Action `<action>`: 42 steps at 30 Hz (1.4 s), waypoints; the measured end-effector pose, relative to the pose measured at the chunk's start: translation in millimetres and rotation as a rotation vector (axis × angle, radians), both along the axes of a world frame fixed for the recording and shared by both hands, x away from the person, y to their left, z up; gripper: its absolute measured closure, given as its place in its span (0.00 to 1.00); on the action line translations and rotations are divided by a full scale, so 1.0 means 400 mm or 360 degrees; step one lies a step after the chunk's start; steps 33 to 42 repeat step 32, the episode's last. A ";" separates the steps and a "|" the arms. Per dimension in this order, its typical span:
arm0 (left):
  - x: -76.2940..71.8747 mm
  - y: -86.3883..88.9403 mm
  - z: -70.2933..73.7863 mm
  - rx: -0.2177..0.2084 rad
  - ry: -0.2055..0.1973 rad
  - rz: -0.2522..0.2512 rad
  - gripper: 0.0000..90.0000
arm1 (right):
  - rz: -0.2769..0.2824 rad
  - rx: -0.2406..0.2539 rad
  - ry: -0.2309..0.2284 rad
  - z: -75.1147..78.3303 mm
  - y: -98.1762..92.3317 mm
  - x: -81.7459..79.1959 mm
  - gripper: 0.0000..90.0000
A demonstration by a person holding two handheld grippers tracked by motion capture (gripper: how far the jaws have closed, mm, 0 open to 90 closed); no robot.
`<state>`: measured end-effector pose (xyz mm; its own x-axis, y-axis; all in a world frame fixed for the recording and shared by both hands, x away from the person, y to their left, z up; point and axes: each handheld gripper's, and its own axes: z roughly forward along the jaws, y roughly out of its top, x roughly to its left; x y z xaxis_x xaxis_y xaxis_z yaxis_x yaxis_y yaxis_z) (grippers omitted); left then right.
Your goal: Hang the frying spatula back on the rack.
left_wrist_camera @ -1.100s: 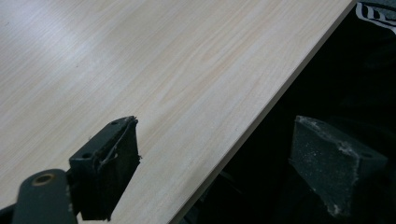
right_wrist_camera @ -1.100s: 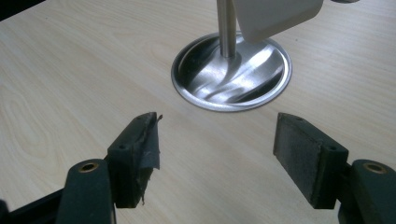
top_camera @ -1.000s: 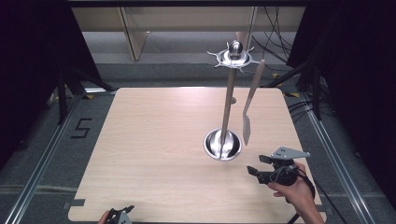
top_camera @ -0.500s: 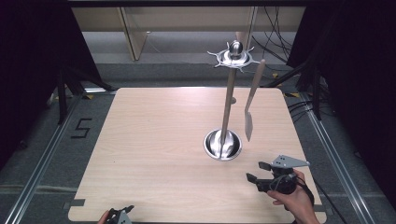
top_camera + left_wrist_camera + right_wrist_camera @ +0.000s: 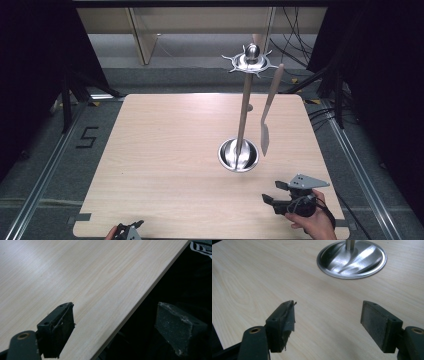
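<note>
Both your grippers gape empty: right gripper (image 5: pixel 274 202) faces the stand base (image 5: pixel 351 258); high view adds the hanging spatula (image 5: pixel 267 114); left gripper (image 5: pixel 113 327) straddles the table edge (image 5: pixel 140 302).

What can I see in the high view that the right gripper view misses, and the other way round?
The high view alone takes in the whole stand: its tall post, the spiked metal crown at the top, and a wooden-handled spatula hanging from it, clear of the table. It also shows the right gripper in a hand and the left gripper at the near edge.

The right gripper view alone shows its two black pads close up, standing wide apart with nothing between them.

Both show the stand's shiny round base and the pale wooden table.
</note>
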<state>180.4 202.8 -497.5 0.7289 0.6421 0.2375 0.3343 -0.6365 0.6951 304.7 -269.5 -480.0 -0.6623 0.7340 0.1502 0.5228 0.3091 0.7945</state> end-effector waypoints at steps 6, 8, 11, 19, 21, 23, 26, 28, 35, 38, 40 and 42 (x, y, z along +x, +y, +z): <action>0.000 0.000 0.000 0.0001 0.0000 0.0000 0.16 | -0.0037 0.0010 0.0042 -0.008 0.004 -0.011 0.31; 0.000 0.000 0.000 0.0002 0.0001 0.0000 0.16 | -0.0010 -0.0012 0.0000 -0.009 -0.002 -0.011 0.31; -0.001 -0.003 -0.003 -0.0025 -0.0004 0.0016 0.16 | -0.0012 0.0007 0.0020 -0.011 -0.001 -0.016 0.30; 0.000 -0.004 -0.005 -0.0030 -0.0012 0.0029 0.16 | -0.0016 -0.0028 0.0006 -0.019 0.000 -0.028 0.30; 0.000 -0.004 -0.004 -0.0026 -0.0017 0.0029 0.16 | -0.0030 -0.0016 0.0049 -0.018 0.002 -0.037 0.30; 0.001 -0.001 -0.001 0.0013 -0.0005 0.0000 0.17 | -0.0024 -0.0029 0.0009 -0.020 0.002 -0.037 0.30; 0.001 0.000 -0.003 0.0010 0.0010 0.0009 0.16 | -0.0009 -0.0017 0.0023 -0.023 0.002 -0.039 0.30; 0.001 0.000 -0.003 0.0011 0.0010 0.0008 0.17 | -0.0019 -0.0043 -0.0001 -0.025 0.002 -0.039 0.30; 0.005 -0.002 -0.005 0.0023 0.0038 0.0025 0.16 | -0.0013 -0.0023 0.0006 -0.026 0.000 -0.037 0.30; 0.005 -0.002 -0.005 0.0023 0.0038 0.0025 0.16 | -0.0013 -0.0023 0.0006 -0.026 0.000 -0.037 0.30; 0.005 -0.002 -0.005 0.0023 0.0038 0.0025 0.16 | -0.0013 -0.0023 0.0006 -0.026 0.000 -0.037 0.30; 0.005 -0.002 -0.005 0.0023 0.0038 0.0025 0.16 | -0.0013 -0.0023 0.0006 -0.026 0.000 -0.037 0.30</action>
